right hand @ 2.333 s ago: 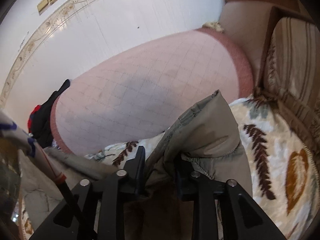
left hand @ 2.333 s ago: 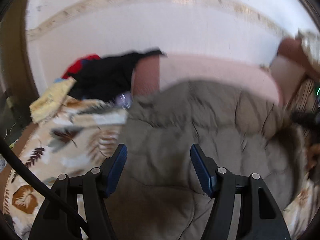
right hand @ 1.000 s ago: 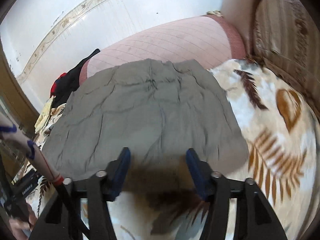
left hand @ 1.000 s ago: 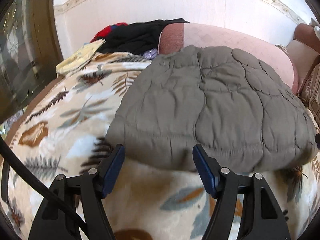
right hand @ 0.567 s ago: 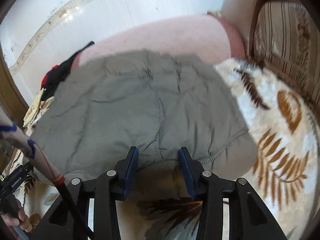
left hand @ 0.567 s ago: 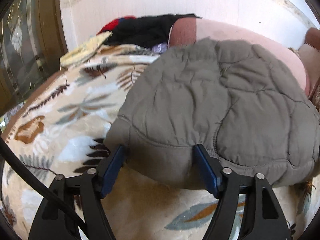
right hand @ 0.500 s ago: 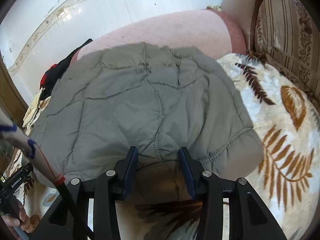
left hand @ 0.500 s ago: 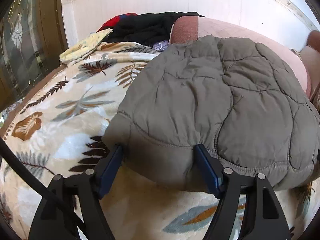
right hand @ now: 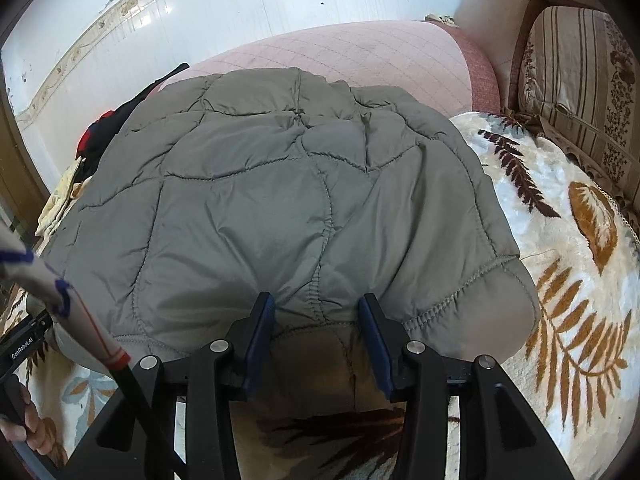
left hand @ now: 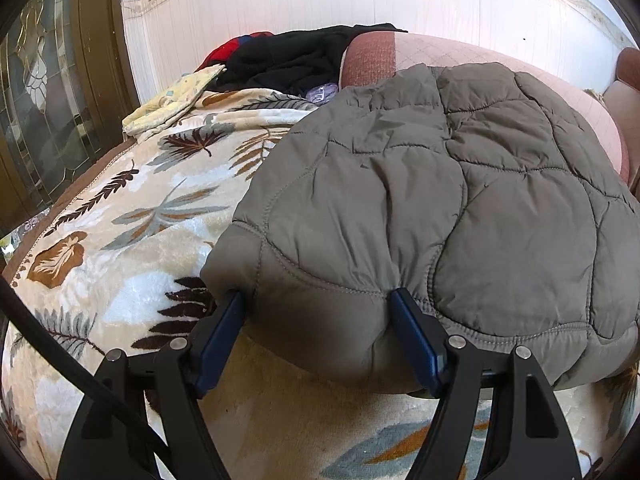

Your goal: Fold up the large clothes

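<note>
Jacket (left hand: 440,200) — puffy, soft, probably light; left gripper (left hand: 316,312) and right gripper (right hand: 316,316) straddle its near hem, unclenched.

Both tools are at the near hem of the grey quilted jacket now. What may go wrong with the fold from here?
1. The left tool is wide open around a thick bulge of the jacket; on closing, the slippery padding may slip out.
2. The right tool sits at a different hem spot with a narrower gap, so the lifted edge may come up uneven.
3. The plush leaf blanket beneath may get pinched with the hem.
</note>
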`<action>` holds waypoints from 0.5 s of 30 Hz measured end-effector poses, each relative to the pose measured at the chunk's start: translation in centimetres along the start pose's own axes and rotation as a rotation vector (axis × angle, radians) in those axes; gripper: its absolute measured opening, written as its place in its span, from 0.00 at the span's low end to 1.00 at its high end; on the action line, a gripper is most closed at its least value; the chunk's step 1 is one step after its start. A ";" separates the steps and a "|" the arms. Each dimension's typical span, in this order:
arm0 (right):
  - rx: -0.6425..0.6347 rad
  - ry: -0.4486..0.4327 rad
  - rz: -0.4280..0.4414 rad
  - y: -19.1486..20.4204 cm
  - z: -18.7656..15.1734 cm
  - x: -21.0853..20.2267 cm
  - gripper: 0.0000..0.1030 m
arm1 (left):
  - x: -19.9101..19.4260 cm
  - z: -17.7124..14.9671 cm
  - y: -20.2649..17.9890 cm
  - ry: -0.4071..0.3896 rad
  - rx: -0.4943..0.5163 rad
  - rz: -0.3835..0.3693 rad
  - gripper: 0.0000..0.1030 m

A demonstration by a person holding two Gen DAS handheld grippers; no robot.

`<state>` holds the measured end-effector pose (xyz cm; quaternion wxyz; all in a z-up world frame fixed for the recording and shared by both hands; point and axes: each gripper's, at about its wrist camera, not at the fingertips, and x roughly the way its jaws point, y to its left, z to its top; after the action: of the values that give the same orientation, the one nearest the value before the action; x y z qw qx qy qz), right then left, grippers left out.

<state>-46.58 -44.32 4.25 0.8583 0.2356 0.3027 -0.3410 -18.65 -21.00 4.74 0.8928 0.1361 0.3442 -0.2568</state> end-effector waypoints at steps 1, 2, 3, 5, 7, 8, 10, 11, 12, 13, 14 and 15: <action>-0.002 0.000 0.000 0.0 0.0 0.0 0.47 | 0.0 0.0 0.0 0.000 0.000 -0.001 0.72; -0.003 -0.001 -0.001 0.1 0.0 -0.1 0.47 | 0.0 0.0 0.0 0.001 -0.001 0.000 0.72; -0.003 -0.001 0.000 0.0 0.0 -0.1 0.47 | 0.0 0.0 -0.1 0.000 -0.002 0.000 0.72; -0.004 -0.002 0.001 0.0 -0.1 -0.1 0.47 | 0.0 0.0 -0.1 0.000 -0.001 0.001 0.72; -0.005 -0.002 0.002 0.1 -0.1 -0.1 0.47 | 0.0 0.0 -0.1 -0.001 -0.001 0.001 0.72; -0.005 -0.002 0.001 0.1 -0.1 -0.1 0.47 | -0.1 0.0 -0.1 -0.001 0.000 0.001 0.72; -0.004 -0.002 0.001 0.1 -0.1 -0.1 0.47 | -0.1 0.0 -0.1 -0.001 -0.001 0.001 0.72; -0.004 -0.003 0.002 0.1 -0.1 -0.1 0.47 | -0.1 0.0 -0.1 -0.001 -0.001 0.002 0.72; -0.004 -0.002 0.002 0.1 -0.1 -0.1 0.47 | -0.1 0.0 -0.1 -0.002 0.000 0.002 0.72; -0.004 -0.002 0.002 0.1 -0.1 -0.1 0.47 | -0.1 0.0 -0.1 -0.002 -0.001 0.003 0.72; -0.003 -0.001 0.003 0.1 -0.1 -0.1 0.47 | -0.1 0.0 -0.1 -0.002 0.000 0.003 0.72; -0.003 -0.001 0.003 0.1 -0.1 -0.1 0.47 | -0.1 0.0 -0.2 -0.002 0.000 0.003 0.72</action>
<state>-46.62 -44.18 4.26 0.8593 0.2346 0.3023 -0.3393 -18.79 -21.10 4.76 0.8936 0.1362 0.3429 -0.2554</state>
